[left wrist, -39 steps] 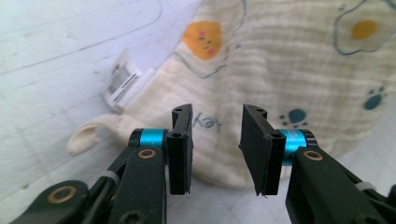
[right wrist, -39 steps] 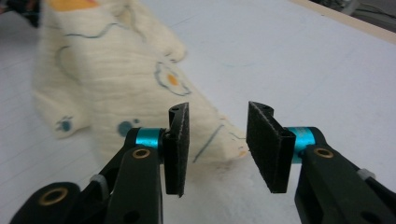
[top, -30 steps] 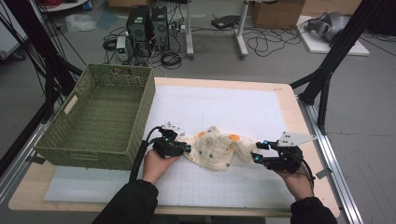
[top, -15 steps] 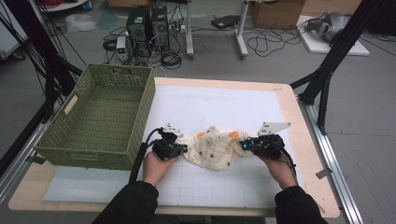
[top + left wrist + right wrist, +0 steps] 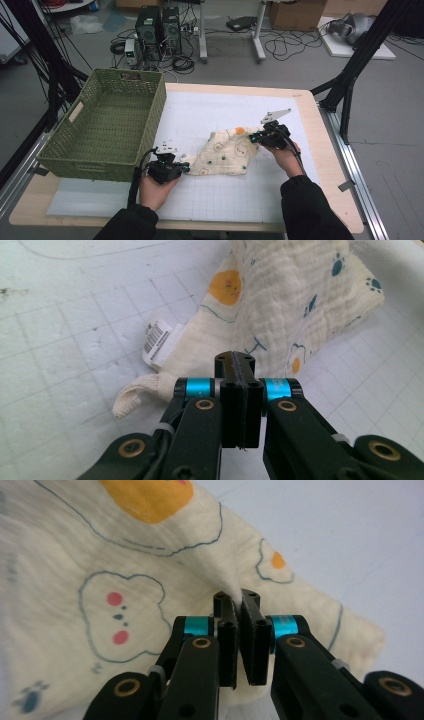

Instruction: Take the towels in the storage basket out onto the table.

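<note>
Lying on the white gridded mat (image 5: 220,200), the cream printed cloth (image 5: 225,155) sits just right of the table's centre, at about 3 o'clock from the green woven basket (image 5: 107,125) and apart from it. The cloth carries bear outlines, orange patches and blue paw prints.

The left gripper (image 5: 187,167) is at the cloth's 9 o'clock edge. In the left gripper view, the left gripper (image 5: 235,360) has its jaws pressed fully together, with the cloth's edge (image 5: 280,310) meeting their tips; whether fabric is pinched between the pads cannot be told from this view. A white barcode label (image 5: 157,340) and a small fabric loop (image 5: 132,397) lie at the cloth's corner, at roughly 10 o'clock from the jaw tips.

The right gripper (image 5: 254,138) is at the cloth's 2 o'clock corner, with its grey three-cornered plate (image 5: 275,115) above it. In the right gripper view, the right gripper (image 5: 236,597) is clenched on a raised fold of the cloth (image 5: 125,580), which rises into a peak between the pads. Its jaws have just been closing, with that fold between them.

The person's hands come in from 6 o'clock in the high view, both in dark sleeves (image 5: 310,210).
</note>
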Demonstrator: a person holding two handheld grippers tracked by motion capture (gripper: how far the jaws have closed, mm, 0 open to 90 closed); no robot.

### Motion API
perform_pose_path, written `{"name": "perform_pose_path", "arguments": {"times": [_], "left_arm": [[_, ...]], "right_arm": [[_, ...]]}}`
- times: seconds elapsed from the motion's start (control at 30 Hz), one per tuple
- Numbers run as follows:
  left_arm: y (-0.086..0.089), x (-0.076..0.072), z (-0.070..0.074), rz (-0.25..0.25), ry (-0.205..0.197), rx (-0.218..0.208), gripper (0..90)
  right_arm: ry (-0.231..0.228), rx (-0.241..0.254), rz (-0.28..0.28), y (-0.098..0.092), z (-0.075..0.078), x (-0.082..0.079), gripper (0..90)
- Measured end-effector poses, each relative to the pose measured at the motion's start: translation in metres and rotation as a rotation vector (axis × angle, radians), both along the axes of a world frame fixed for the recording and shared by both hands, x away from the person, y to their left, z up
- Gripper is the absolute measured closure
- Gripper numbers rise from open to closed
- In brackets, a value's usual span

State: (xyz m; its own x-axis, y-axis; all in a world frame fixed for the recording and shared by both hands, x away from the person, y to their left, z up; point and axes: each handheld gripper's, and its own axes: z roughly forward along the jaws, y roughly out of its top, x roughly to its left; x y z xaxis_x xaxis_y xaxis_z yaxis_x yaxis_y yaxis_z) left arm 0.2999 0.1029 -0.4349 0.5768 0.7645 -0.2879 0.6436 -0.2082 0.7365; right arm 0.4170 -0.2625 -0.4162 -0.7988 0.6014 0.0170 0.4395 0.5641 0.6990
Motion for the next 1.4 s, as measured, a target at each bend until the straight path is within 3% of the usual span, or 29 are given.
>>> {"name": "perform_pose_path", "arguments": {"times": [0.07,0.17,0.27,0.3,0.5,0.57,0.63,0.7,0.87,1.03,1.17,1.2,1.33,1.4], "left_arm": [[0.002,0.002,-0.001,-0.002,-0.003,-0.006,89.2],[0.001,0.006,-0.005,-0.009,0.009,-0.022,82.8],[-0.001,0.008,-0.006,-0.016,-0.003,-0.036,76.7],[0.000,0.008,-0.006,-0.015,-0.006,-0.046,73.9],[0.001,0.007,-0.004,-0.021,-0.026,-0.062,69.7],[0.002,0.008,-0.005,-0.017,-0.028,-0.057,69.7],[0.002,0.009,-0.005,-0.012,-0.027,-0.054,70.3],[0.002,0.010,-0.007,-0.014,-0.027,-0.039,72.3],[0.000,0.014,-0.013,-0.008,-0.019,-0.013,73.7],[-0.005,0.016,-0.016,-0.007,-0.039,0.011,76.7],[-0.008,0.016,-0.016,-0.006,-0.044,0.024,85.5],[-0.008,0.016,-0.017,-0.008,-0.045,0.021,87.2],[-0.008,0.015,-0.016,-0.014,-0.048,0.024,88.9],[-0.007,0.015,-0.016,-0.019,-0.042,0.022,89.1]], "right_arm": [[0.020,-0.033,0.000,0.005,-0.010,0.005,85.4],[0.040,-0.030,-0.006,0.006,-0.015,0.006,75.7],[0.004,0.011,-0.033,-0.003,-0.004,0.001,66.0],[-0.004,0.041,-0.036,-0.008,0.001,-0.001,65.4],[-0.084,0.110,-0.049,-0.030,0.022,-0.031,60.5],[-0.068,0.130,-0.035,-0.033,0.027,-0.041,59.4],[-0.114,0.152,-0.012,-0.033,0.028,-0.055,61.7],[-0.100,0.162,0.025,-0.030,0.025,-0.066,62.0],[-0.060,0.125,0.099,-0.015,0.002,-0.083,64.7],[-0.021,0.095,0.132,0.002,-0.015,-0.083,64.3],[0.000,0.093,0.136,0.011,-0.024,-0.079,67.0],[0.010,0.065,0.141,0.016,-0.027,-0.078,68.9],[0.004,0.076,0.150,0.019,-0.029,-0.076,85.7],[0.001,0.069,0.160,0.020,-0.028,-0.077,89.0]]}}
